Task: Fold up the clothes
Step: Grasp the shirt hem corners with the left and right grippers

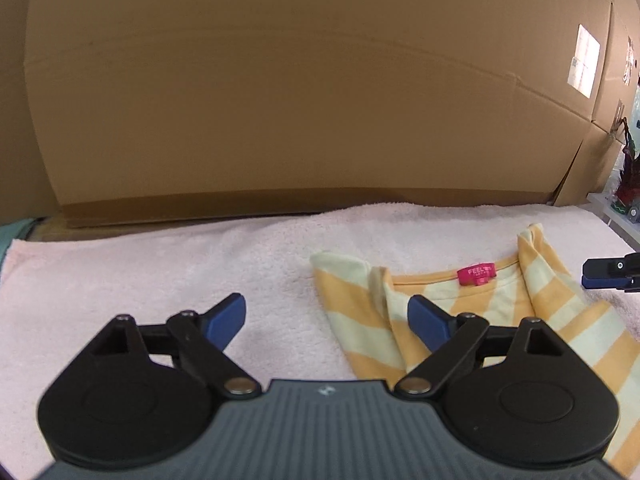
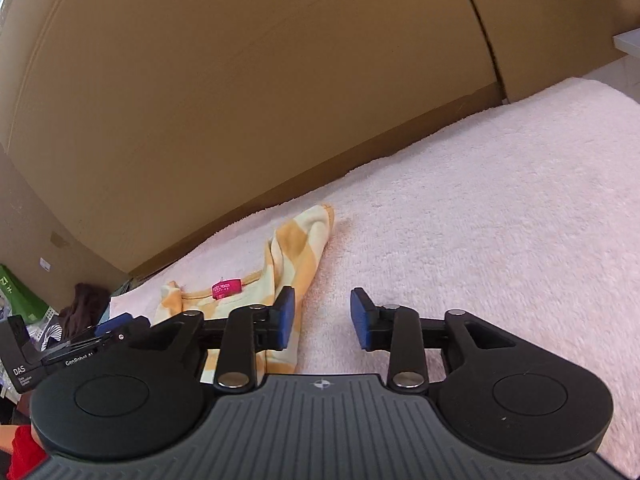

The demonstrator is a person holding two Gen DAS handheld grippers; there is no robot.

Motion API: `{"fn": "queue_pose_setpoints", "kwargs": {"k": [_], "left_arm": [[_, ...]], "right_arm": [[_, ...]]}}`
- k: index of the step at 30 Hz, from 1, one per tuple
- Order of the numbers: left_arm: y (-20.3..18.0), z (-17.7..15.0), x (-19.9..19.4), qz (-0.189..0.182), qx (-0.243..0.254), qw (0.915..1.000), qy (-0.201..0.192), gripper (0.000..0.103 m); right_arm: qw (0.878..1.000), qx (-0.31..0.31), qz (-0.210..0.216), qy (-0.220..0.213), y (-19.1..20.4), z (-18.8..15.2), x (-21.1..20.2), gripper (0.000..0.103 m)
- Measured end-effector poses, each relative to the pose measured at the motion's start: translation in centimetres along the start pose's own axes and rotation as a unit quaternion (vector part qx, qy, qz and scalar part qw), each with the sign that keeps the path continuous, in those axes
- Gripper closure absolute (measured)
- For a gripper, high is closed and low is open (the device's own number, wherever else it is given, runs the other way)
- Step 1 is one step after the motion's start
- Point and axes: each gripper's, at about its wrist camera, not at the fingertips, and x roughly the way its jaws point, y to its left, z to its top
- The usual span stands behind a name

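A yellow and orange striped shirt (image 1: 492,312) with a pink neck label (image 1: 477,274) lies on the pink towel (image 1: 160,280), both sleeves folded in over the body. My left gripper (image 1: 326,322) is open above the shirt's left edge, its right finger (image 1: 428,326) over the folded sleeve. In the right wrist view the same shirt (image 2: 296,248) lies to the left. My right gripper (image 2: 323,318) is open at the shirt's right edge, holding nothing. Its fingertips (image 1: 600,274) show at the right edge of the left wrist view.
A big cardboard box (image 1: 300,92) stands along the towel's far edge. A dark garment (image 2: 86,312) and a green package (image 2: 20,300) lie off the towel's left end. Bare towel (image 2: 500,220) stretches to the right of the shirt.
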Motion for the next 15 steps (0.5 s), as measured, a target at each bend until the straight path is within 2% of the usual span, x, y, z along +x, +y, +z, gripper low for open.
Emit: {"fn": "queue_pose_setpoints", "kwargs": {"k": [2,3,6,12,15], "left_arm": [[0.7,0.3,1.2,-0.02,-0.018,0.9995,0.016,0.011],[1.0,0.5,1.4,-0.033,-0.024,0.999,0.016,0.006],[1.1,0.9,2.2,-0.068,-0.015,0.9972,0.026,0.002],[1.0,1.2,2.9,-0.126,0.01,0.9915,0.031,0.002],[2.1,1.4,3.1,-0.162,-0.014,0.9863,0.027,0.002]], "right_arm": [[1.0,-0.017,0.005,0.01,0.4,0.7,1.6,0.055],[0.999,-0.03,0.007,0.012,0.7,1.1,2.2,0.05],[0.998,-0.055,0.031,0.029,0.9,2.0,3.1,0.041],[0.99,-0.079,0.104,0.053,0.5,3.2,5.6,0.041],[0.985,-0.073,0.146,0.055,-0.4,3.6,6.1,0.042]]}}
